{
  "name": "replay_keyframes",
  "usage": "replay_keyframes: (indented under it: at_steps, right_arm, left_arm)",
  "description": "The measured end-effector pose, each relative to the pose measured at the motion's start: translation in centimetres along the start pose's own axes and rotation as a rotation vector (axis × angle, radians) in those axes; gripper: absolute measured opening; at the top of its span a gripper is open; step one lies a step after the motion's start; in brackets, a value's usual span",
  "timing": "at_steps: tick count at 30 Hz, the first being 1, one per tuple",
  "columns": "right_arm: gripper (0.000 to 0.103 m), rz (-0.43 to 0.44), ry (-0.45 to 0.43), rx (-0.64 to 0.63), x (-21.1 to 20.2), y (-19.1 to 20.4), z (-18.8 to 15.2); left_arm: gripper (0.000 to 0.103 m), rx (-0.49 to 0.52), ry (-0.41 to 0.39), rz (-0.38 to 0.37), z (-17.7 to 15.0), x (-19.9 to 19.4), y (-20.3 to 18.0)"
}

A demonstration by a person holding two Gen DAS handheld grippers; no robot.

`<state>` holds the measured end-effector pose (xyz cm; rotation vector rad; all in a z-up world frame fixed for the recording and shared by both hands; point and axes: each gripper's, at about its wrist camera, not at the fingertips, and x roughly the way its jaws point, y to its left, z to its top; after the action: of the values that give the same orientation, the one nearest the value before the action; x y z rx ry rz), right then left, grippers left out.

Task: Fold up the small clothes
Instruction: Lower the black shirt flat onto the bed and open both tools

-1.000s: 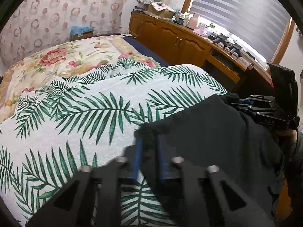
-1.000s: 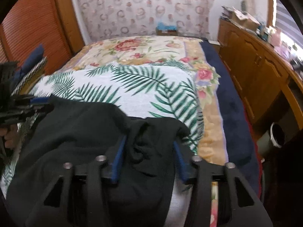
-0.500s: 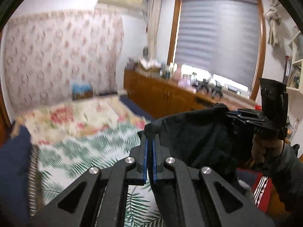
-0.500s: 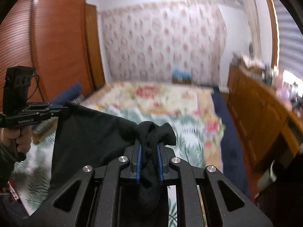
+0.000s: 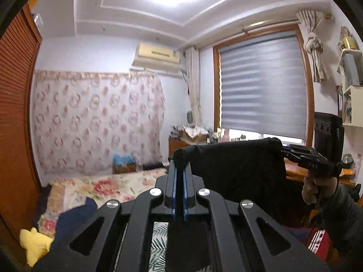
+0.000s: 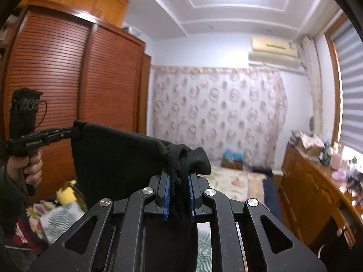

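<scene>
**Garment held aloft, top edge strung between both grippers**

Black garment hangs in the air above the bed, long axis left to right. Left gripper pinches its left corner, fingers pressed together; right gripper pinches a bunched right corner. Cloth drops below both; neither is nearer.
</scene>
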<state>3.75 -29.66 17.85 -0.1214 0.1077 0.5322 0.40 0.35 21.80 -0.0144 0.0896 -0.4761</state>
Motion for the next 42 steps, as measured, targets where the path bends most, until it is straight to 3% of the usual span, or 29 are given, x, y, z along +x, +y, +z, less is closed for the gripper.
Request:
replay_keyframes:
  at_steps: [6, 11, 14, 16, 17, 18, 20, 21, 24, 29, 36, 42]
  right_arm:
    - [0.010, 0.082, -0.046, -0.033, -1.8, 3.0, 2.6]
    - [0.010, 0.095, 0.002, -0.045, 1.3, 3.2, 2.8]
    - [0.011, 0.075, 0.082, -0.049, 6.3, 1.8, 1.4]
    - [0.012, 0.049, 0.148, -0.020, 11.4, 0.1, -0.7]
    - [0.014, 0.030, 0.176, -0.018, 13.6, -0.6, -1.7]
    - [0.023, 0.019, 0.217, -0.027, 16.4, -1.2, -3.2]
    - [0.041, -0.011, 0.387, -0.049, 22.6, -2.5, -7.2]
    - [0.041, -0.061, 0.478, -0.048, 25.6, -3.4, -9.7]
    - [0.041, -0.124, 0.607, 0.002, 29.2, -5.9, -14.7]
    - [0.044, -0.102, 0.622, 0.067, 28.4, -6.9, -17.5]
    - [0.044, -0.058, 0.626, 0.063, 23.8, -3.5, -18.5]
    - [0.044, -0.001, 0.657, 0.099, 20.4, -1.5, -21.7]
  left_arm:
    - [0.001, -0.018, 0.005, 0.052, 0.1, -0.2, 3.3]
    - [0.002, -0.037, 0.114, 0.116, -3.4, 6.1, 6.8]
    - [0.006, -0.056, 0.201, 0.167, -7.0, 11.8, 9.8]
    - [0.010, -0.058, 0.311, 0.264, -10.3, 15.9, 11.8]
    - [0.011, -0.088, 0.373, 0.275, -12.6, 17.5, 13.2]
    - [0.015, -0.117, 0.418, 0.262, -14.3, 18.5, 14.1]
    - [0.018, -0.138, 0.482, 0.262, -17.0, 19.6, 14.6]
    - [0.020, -0.132, 0.506, 0.265, -18.2, 19.8, 14.7]
    - [0.024, -0.130, 0.554, 0.242, -20.3, 19.8, 14.0]
    - [0.028, -0.115, 0.586, 0.198, -21.4, 18.5, 10.8]
    - [0.031, -0.142, 0.627, 0.124, -23.3, 16.2, 7.1]
    - [0.033, -0.155, 0.687, 0.090, -26.1, 15.3, 4.8]
